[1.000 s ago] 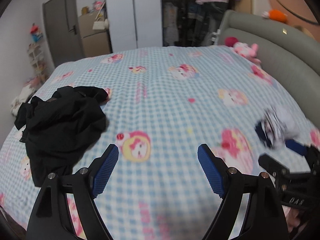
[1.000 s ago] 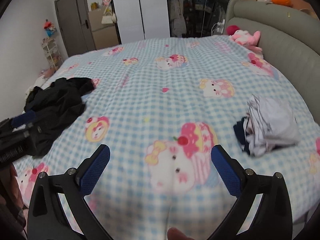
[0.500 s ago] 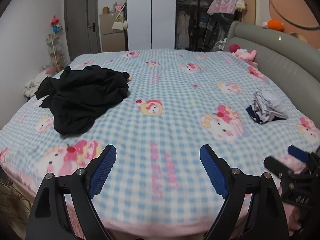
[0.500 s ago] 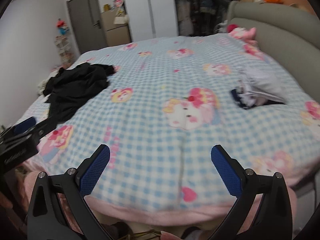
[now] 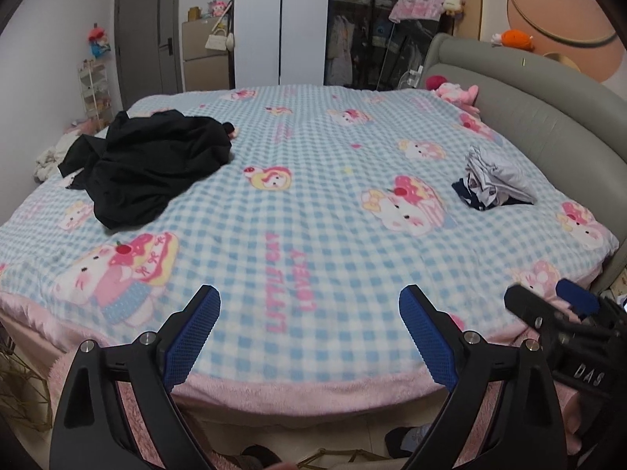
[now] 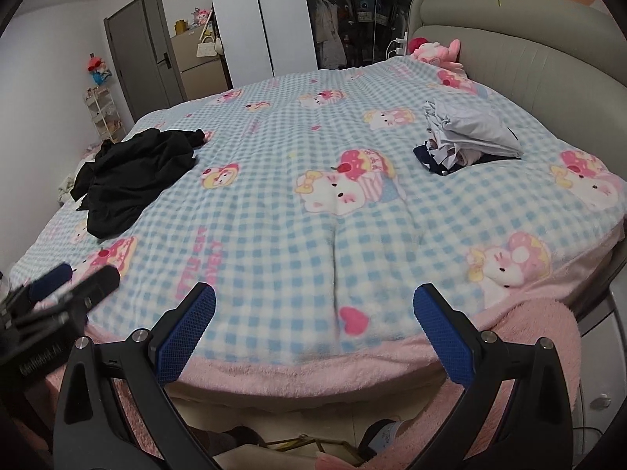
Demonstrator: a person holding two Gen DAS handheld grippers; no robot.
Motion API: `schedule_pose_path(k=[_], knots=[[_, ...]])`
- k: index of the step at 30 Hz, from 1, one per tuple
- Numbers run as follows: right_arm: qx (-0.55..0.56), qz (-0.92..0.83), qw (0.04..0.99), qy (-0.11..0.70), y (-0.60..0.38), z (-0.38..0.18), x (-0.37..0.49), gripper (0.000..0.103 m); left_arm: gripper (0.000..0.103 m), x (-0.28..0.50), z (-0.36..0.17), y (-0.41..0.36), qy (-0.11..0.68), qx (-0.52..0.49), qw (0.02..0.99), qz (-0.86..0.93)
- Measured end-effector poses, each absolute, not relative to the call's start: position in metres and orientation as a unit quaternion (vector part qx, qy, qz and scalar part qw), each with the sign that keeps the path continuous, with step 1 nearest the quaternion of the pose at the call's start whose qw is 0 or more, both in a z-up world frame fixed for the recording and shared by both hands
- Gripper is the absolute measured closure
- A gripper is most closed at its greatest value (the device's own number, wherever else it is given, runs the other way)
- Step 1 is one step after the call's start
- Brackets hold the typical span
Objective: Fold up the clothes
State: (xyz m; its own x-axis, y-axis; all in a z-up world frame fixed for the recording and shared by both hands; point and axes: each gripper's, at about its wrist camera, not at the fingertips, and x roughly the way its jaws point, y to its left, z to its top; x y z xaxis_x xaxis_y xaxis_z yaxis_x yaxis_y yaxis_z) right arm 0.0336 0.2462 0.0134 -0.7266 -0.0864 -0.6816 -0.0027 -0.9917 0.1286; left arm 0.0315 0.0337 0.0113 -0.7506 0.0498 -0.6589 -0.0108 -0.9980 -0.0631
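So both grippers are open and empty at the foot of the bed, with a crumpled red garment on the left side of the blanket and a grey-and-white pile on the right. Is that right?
Nearly. The crumpled garment on the left side is black, not red, as the left wrist view shows. The rest holds: the left gripper and the right gripper are open and empty, and the grey-and-white pile lies on the right of the blanket.

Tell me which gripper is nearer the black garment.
Left. The left gripper hangs open at the bed's near edge, on the side of the black garment. The right gripper, also open, sits further toward the folded pile.
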Motion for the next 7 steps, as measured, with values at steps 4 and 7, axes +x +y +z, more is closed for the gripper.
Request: schedule_pose_path(k=[4,7], knots=[[0.371,-0.927,0.023,-0.054,0.2429,0.0129,0.0346,0.001,0.008,0.0306,0.0076,0.0291,-0.040,-0.357,0.013,0.933],[0.374,-0.926,0.023,-0.049,0.2406,0.0109,0.0351,0.001,0.008,0.0312,0.0062,0.0259,-0.055,-0.354,0.027,0.933]])
